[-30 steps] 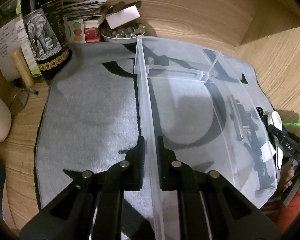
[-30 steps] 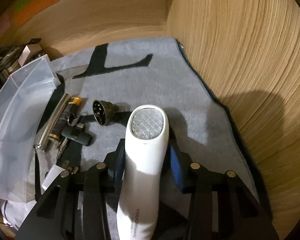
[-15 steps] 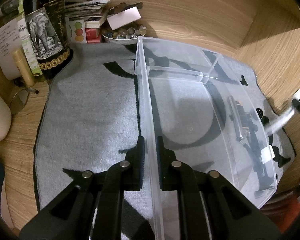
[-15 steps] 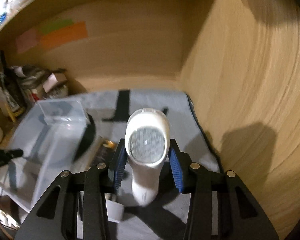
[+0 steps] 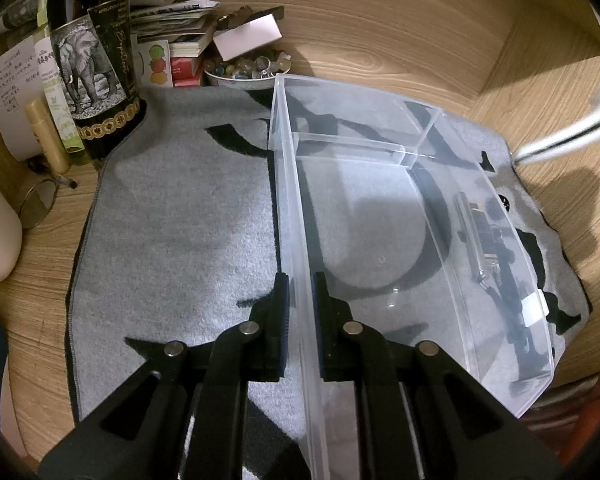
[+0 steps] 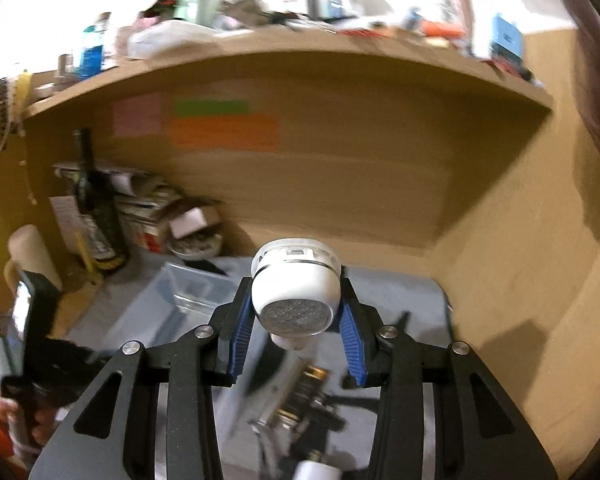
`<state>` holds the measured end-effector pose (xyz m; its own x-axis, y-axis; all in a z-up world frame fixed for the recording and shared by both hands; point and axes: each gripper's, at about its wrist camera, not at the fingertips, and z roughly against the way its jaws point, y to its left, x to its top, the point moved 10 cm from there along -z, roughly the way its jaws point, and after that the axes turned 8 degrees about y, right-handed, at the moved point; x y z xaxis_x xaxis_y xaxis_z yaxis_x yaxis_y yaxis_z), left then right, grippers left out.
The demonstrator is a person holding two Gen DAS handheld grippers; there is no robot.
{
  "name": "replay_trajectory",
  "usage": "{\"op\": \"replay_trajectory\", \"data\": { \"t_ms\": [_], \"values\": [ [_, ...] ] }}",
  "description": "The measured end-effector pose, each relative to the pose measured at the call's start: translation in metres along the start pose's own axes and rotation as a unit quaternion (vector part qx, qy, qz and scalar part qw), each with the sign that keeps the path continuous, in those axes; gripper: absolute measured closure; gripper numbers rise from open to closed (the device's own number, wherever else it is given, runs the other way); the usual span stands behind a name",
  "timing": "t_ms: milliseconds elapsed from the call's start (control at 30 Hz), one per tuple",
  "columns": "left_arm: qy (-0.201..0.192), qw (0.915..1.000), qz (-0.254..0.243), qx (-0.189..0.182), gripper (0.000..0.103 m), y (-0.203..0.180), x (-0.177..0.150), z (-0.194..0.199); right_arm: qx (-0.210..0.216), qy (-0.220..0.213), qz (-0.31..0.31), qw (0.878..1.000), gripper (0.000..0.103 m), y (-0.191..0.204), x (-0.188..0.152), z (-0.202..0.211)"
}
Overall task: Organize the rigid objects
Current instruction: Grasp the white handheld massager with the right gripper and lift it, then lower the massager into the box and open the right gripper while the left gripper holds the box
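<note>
The white shaver, lifted off the grey mat a second ago, now hangs clamped in the right gripper above the clear bin, whose wall the left gripper pinches, so placement looks close.

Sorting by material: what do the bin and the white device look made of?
Bin: clear, glossy rigid plastic; the mat shows through its walls. White device: smooth glossy plastic shell, apparently with a metallic mesh face, though blurred.
</note>
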<state>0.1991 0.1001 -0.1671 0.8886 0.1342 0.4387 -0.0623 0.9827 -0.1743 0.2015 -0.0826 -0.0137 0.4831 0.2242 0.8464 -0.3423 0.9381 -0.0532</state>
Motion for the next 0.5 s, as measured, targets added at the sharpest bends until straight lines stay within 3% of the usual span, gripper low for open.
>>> {"op": "replay_trajectory", "data": {
  "t_ms": [133, 500],
  "values": [
    [0.000, 1.0000, 0.000, 0.000, 0.092, 0.000, 0.000, 0.000, 0.039, 0.011, 0.016, 0.999, 0.066, 0.027, 0.003, -0.011],
    [0.000, 1.0000, -0.002, 0.001, 0.092, 0.000, 0.000, 0.000, 0.103, 0.118, 0.070, 0.985, 0.066, 0.083, -0.036, -0.068]
  ]
}}
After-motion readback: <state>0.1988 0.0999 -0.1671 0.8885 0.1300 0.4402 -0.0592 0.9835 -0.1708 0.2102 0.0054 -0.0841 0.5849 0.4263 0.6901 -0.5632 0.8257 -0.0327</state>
